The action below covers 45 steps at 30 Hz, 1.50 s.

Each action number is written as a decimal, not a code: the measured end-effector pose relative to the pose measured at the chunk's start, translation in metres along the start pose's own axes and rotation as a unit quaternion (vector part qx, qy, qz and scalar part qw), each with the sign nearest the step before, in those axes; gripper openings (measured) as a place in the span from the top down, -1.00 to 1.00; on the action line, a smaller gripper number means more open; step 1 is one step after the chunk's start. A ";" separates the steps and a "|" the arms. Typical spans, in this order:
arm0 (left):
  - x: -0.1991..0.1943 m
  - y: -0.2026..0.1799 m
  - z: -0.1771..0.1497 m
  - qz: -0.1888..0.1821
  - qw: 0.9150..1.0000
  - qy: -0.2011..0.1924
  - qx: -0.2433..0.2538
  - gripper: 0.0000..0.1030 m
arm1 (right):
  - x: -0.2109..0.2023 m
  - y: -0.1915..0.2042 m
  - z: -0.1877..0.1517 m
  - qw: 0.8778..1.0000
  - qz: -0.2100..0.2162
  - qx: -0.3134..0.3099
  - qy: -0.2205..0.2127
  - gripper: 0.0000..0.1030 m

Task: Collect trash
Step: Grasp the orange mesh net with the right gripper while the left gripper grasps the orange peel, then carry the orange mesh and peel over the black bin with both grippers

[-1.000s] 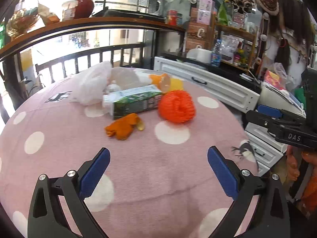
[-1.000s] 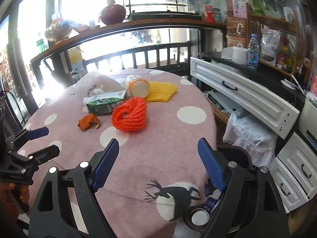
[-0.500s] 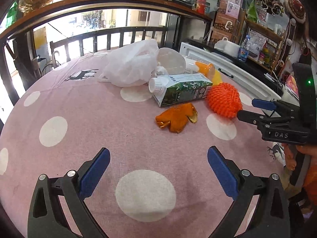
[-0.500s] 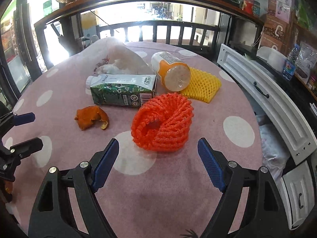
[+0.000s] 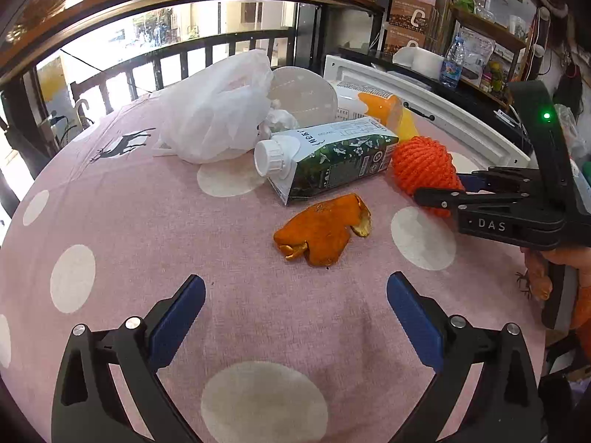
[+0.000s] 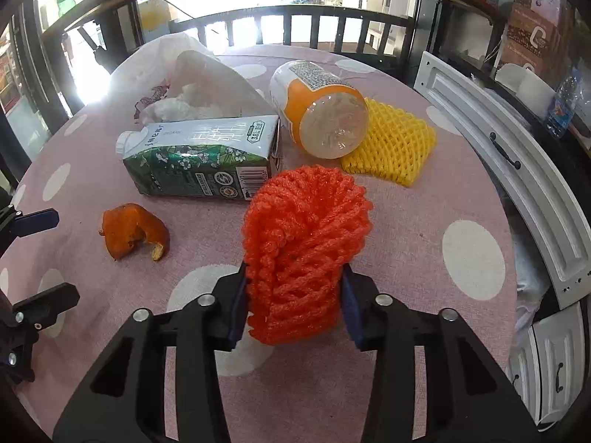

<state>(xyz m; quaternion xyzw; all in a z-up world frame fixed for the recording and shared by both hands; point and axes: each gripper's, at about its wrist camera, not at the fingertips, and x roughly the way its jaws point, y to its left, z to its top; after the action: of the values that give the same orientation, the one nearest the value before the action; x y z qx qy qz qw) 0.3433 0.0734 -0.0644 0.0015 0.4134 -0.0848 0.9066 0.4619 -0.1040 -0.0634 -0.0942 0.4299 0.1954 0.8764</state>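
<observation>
On the counter (image 5: 155,221), covered by a pink cloth with white dots, the trash lies in one loose group. Containers, counted: one white plastic bag (image 5: 218,110), one green and white carton (image 5: 332,155), one bottle with an orange label (image 6: 317,110). The bag lies at the far side with its mouth facing the right wrist camera; crumpled white paper (image 6: 184,105) sits in that mouth. The carton lies on its side with its white screw cap (image 5: 269,157) fitted; its contents cannot be seen. The bottle lies on its side, clear base toward the right wrist camera, resting partly on the yellow foam net (image 6: 391,144); no contents can be made out through the base. Loose items, counted: two foam fruit nets, one yellow and one orange, and one piece of orange peel (image 5: 325,230). The peel lies alone on the cloth, just in front of the carton and apart from it. The right tool (image 6: 293,295) has just been closing and its blue pads now press both sides of the orange foam net (image 6: 306,236), which is squeezed narrow between them; the net stands beside the carton's bottom end. In the left wrist view this tool enters from the right edge, held by a hand (image 5: 554,265). The left tool (image 5: 295,310) stands wide with nothing between its pads, above bare cloth near the peel.
</observation>
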 end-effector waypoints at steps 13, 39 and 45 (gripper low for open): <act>0.037 -0.011 0.026 0.007 0.999 0.023 0.031 -0.68 | -0.050 -0.013 -0.025 0.999 0.006 0.012 -0.047 0.50; 0.004 -0.027 0.010 -0.012 1.000 -0.026 0.003 0.38 | -0.105 -0.037 -0.091 0.990 0.016 0.075 -0.116 0.50; -0.026 -0.049 -0.002 -0.035 0.998 -0.052 0.002 0.38 | -0.121 -0.047 -0.116 0.987 0.014 0.090 -0.132 0.50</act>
<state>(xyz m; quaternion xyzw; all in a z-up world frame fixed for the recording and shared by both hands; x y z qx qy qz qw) 0.3175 0.0287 -0.0430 -0.0159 0.3655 -0.1173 0.9232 0.3310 -0.2170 -0.0389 0.0180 0.3275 0.1791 0.9276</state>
